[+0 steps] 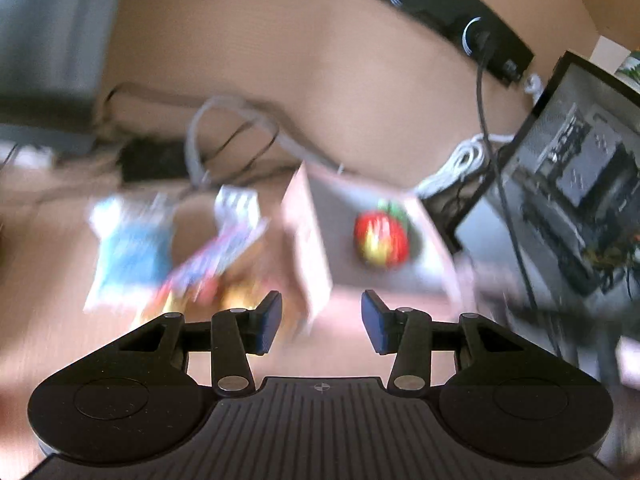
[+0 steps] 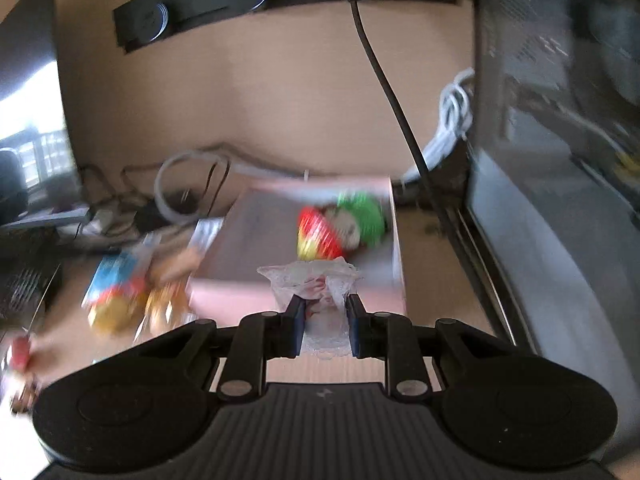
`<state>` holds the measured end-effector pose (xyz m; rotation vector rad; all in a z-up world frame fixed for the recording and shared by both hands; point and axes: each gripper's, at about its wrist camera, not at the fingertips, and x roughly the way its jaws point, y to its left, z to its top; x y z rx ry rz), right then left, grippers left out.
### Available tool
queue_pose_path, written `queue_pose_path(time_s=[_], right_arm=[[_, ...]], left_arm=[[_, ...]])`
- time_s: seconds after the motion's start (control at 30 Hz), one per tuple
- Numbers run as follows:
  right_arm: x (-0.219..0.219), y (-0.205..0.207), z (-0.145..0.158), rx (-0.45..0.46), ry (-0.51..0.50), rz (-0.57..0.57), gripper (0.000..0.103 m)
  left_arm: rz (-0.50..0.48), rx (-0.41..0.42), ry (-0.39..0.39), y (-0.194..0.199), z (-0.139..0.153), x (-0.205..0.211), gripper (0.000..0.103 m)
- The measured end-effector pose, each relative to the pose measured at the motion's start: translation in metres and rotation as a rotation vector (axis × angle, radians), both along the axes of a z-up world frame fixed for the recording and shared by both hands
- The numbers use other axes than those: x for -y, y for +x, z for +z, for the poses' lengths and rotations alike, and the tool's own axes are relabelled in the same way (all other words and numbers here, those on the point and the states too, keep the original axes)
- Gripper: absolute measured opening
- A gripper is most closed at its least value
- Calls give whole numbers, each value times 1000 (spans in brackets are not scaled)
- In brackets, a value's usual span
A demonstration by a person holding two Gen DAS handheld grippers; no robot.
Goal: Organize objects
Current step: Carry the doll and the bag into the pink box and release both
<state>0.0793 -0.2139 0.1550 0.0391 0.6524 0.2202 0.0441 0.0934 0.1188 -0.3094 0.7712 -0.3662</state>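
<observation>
The right claw (image 2: 323, 322) is clamped on a crinkled clear wrapper (image 2: 316, 284) with something pinkish inside; the packet sticks out past the fingertips and sits over the near wall of a shallow pink box (image 2: 224, 294). Inside that box, toward its far right corner, lie a red-and-yellow packet (image 2: 318, 238) and a green one (image 2: 366, 214), touching each other.

The left claw (image 1: 322, 322) has its jaws apart with nothing between them. Just ahead of it, slightly left, stands the box's near corner; the red-and-yellow packet lies farther ahead on the right. Left of the box, on the bare table (image 1: 60, 340), a loose heap of snack packets (image 1: 168, 256) is spread out, blue-white and red-orange, too blurred to read.

The table is pale wood. Behind the box run grey and black cables (image 2: 192, 184), and a coiled white cable (image 2: 454, 120) lies at the right. A black power strip (image 2: 200, 8) is fixed on the tan wall above. A dark computer case with a glass side (image 1: 580, 184) stands to the right of the box.
</observation>
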Motion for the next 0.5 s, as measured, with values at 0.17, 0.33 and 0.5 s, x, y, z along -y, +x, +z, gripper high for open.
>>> queue_pose_path(time_s=[0.17,0.33,0.5], right_arm=[[-16,69,-1,-17,22,46,21],[-39,126,-42,-248,0,85,34],[-50,136,-65,-320,-66,10,74]], left_arm=[[-1,-37,144,-50,-20,-18,48],[-14,-102,272,-80,-35,-40,48],[18,-109,310,-95,-36,-63,48]])
